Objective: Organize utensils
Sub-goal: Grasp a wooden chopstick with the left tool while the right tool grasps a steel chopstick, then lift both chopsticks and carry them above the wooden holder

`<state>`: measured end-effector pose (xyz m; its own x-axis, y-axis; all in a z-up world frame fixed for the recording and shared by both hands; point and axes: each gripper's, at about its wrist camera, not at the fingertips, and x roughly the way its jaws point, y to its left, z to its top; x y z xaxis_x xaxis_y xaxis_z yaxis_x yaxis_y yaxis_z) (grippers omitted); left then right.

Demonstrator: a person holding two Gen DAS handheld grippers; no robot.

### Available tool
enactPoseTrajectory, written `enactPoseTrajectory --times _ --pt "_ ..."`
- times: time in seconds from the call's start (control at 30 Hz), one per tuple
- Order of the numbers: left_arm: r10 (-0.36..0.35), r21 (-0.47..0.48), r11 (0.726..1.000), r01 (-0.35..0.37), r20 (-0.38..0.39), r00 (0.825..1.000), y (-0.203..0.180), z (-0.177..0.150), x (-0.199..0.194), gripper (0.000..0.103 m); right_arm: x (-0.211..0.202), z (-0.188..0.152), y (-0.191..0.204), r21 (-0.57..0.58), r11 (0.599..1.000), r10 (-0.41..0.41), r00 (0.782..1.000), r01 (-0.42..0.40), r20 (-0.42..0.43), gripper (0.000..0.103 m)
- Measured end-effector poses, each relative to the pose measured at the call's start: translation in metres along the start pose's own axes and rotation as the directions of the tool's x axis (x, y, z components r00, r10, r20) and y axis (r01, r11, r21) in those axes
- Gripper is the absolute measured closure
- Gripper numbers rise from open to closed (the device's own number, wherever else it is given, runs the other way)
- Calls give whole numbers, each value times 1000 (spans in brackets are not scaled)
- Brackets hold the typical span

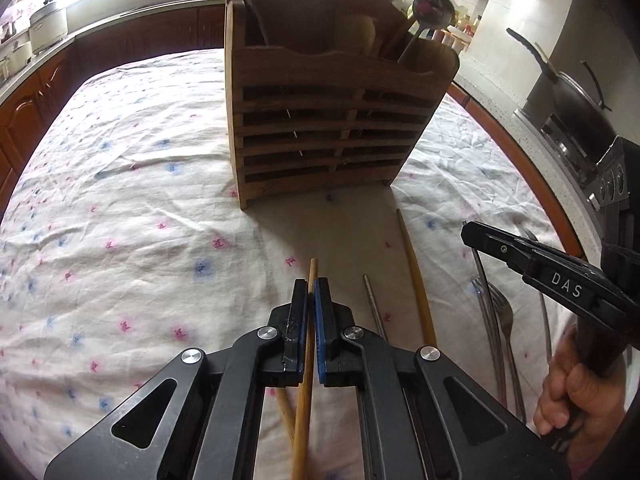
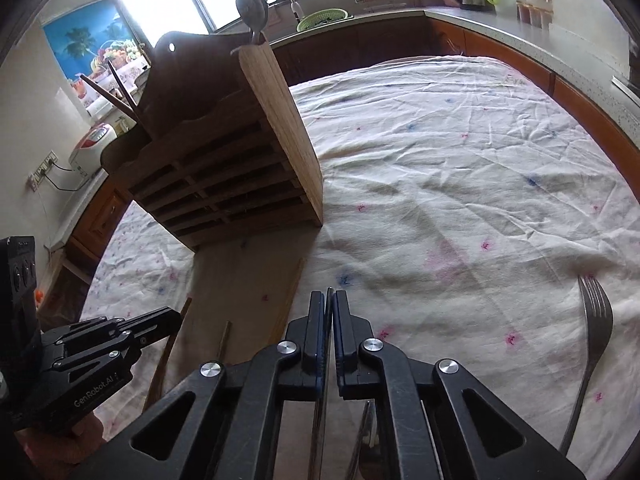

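Your left gripper clamps a wooden chopstick, lower centre. Your right gripper pinches a thin metal utensil, lower centre.

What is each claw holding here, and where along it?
Left claw grips a wooden chopstick just short of its far tip. Right claw is shut on a thin metal utensil near its far end; type unclear.

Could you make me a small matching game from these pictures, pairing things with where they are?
Things:
1. bamboo chopstick
2. ladle
3. fork
4. wooden holder

Places:
A. lying loose on the cloth
B. standing on the table
C. clamped in the left tongs
D. sticking up out of the holder

Pairs: 1-C, 2-D, 3-A, 4-B
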<state>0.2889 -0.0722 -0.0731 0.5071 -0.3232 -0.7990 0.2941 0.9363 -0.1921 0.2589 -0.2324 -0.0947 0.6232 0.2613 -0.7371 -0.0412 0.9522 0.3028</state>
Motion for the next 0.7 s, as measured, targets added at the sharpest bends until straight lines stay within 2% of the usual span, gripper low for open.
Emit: enactPoseTrajectory --times 0.23,0.37,0.5,0.57,0.63,0.7 --pt "-49 -30 998 51 54 997 10 -9 -39 103 -38 1 11 5 999 44 996 -45 71 99" --pt "-46 -30 998 49 86 995 15 -14 -59 103 -53 -1 14 6 997 69 993 -70 92 99" --pt "-13 -6 1000 13 40 999 13 -12 -45 103 -57 -5 20 -15 998 59 994 -58 92 99" --pt "29 14 999 -29 25 999 15 -14 -39 96 -58 -8 21 -16 998 67 993 -66 92 99" --pt "49 22 999 -50 12 999 21 -19 -34 83 -59 -11 22 -14 997 73 993 -72 93 99" --pt "77 9 997 -77 -11 997 29 -23 -28 78 -60 -13 21 -13 997 79 993 -78 91 99"
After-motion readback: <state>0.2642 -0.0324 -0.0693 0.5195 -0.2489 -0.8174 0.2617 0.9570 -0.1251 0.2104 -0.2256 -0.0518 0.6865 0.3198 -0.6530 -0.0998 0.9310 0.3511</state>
